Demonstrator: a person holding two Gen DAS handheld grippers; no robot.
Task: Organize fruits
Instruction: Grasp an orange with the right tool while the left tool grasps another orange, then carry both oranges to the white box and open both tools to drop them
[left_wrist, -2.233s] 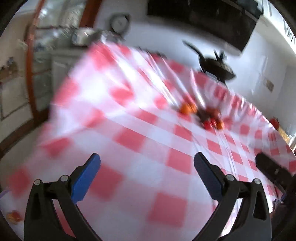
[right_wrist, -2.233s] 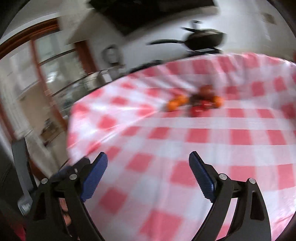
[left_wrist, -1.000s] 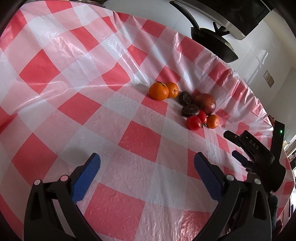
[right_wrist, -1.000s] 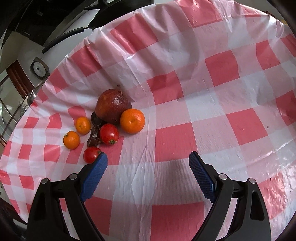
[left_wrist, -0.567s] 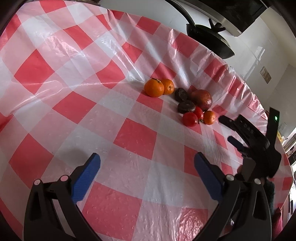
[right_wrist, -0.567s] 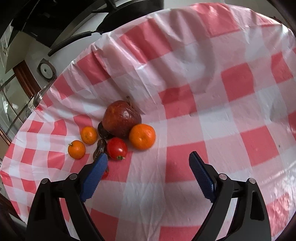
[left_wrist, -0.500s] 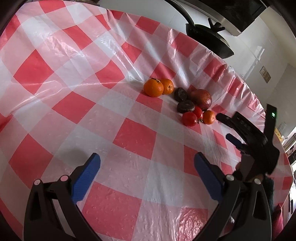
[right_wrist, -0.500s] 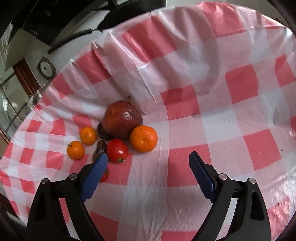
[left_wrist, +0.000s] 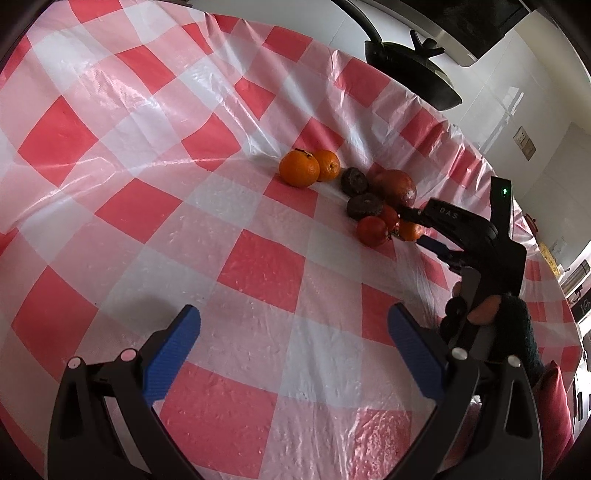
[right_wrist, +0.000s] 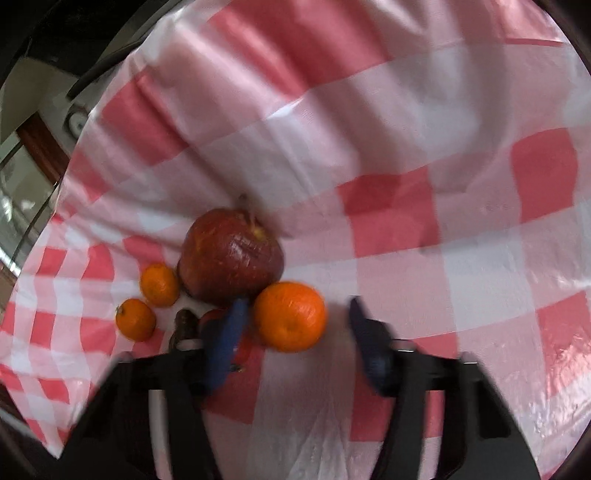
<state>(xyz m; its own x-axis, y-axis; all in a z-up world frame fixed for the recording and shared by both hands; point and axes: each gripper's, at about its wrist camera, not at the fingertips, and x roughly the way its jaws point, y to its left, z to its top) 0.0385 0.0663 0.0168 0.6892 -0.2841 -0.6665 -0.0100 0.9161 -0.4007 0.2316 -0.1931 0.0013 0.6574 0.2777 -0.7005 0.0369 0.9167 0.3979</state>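
Blue pads of the right gripper (right_wrist: 295, 325) are closing around the nearest orange (right_wrist: 290, 316), which sits between them; the left pad is close against its side while a gap shows at the right pad, so the squeeze is not yet firm. To do this well, I would judge it best to keep the gripper centred so both pads meet the orange at its widest part, finish the close gently so the round peel does not squirt forward, and lift straight up so the left finger does not drag the tomato (right_wrist: 212, 317) half hidden behind it. The orange is bright, round and dimpled, touching the front of the big red apple (right_wrist: 231, 258), which is dark, streaked and has a stem pointing away. Left of the apple lie two smaller oranges (right_wrist: 159, 280) side by side, and a dark brown fruit (right_wrist: 183, 325) lies just in front of them; what kind it is I cannot tell. All rest on a red and white checked tablecloth (right_wrist: 424, 258) of shiny plastic. Well back from the apple, the left gripper (left_wrist: 293, 343) hangs with its jaws wide and nothing between them.
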